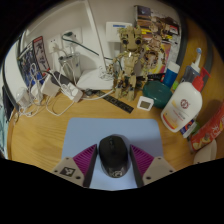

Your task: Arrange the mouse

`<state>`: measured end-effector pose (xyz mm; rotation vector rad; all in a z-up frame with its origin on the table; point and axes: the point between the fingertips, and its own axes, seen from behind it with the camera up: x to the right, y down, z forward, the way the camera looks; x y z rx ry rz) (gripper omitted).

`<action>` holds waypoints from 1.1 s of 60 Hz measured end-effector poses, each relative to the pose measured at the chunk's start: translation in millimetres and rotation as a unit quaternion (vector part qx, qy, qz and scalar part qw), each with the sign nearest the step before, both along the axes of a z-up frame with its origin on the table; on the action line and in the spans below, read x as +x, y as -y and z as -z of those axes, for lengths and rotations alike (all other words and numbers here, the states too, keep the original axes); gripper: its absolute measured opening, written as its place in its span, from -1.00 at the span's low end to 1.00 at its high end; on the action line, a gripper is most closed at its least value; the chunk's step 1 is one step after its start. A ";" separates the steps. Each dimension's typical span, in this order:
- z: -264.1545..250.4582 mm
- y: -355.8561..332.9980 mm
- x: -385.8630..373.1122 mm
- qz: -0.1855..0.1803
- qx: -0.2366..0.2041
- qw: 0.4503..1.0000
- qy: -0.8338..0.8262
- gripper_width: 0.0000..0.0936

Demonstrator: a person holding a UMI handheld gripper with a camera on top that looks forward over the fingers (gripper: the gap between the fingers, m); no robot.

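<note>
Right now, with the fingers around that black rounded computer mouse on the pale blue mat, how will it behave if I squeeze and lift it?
The black rounded computer mouse looks like rigid plastic, so it probably won't flex. Its smooth curved sides may slip against the gripper pads. Sitting low and flat on the pale blue mat, it seems unlikely to tip or roll.

This looks like a hobby room or small workshop, the kind where people build things. A wooden worktop [40, 140] is crowded with stuff. A wooden model [133, 62] with many small parts stands near the back. A big white glue bottle [183, 105] stands at one side, with a blue bottle [196, 70] behind it. White cables [62, 92] lie in a tangle near the wall. A blue mat [100, 130] lies flat on the worktop. A small green box [155, 92] sits by the model.
</note>
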<state>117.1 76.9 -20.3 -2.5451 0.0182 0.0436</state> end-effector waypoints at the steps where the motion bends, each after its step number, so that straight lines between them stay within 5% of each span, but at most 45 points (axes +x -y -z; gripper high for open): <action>1: -0.5 1.1 1.2 0.000 -0.001 1.000 0.005 0.44; 5: -3.5 10.0 9.6 -0.001 -0.011 1.000 0.028 0.80; 23: -66.5 97.5 15.7 0.037 -0.015 0.998 0.046 0.83; 51: -331.4 113.6 -69.7 0.090 0.188 0.978 0.016 0.84; 66: -390.6 137.6 -112.9 0.075 0.234 0.969 0.008 0.83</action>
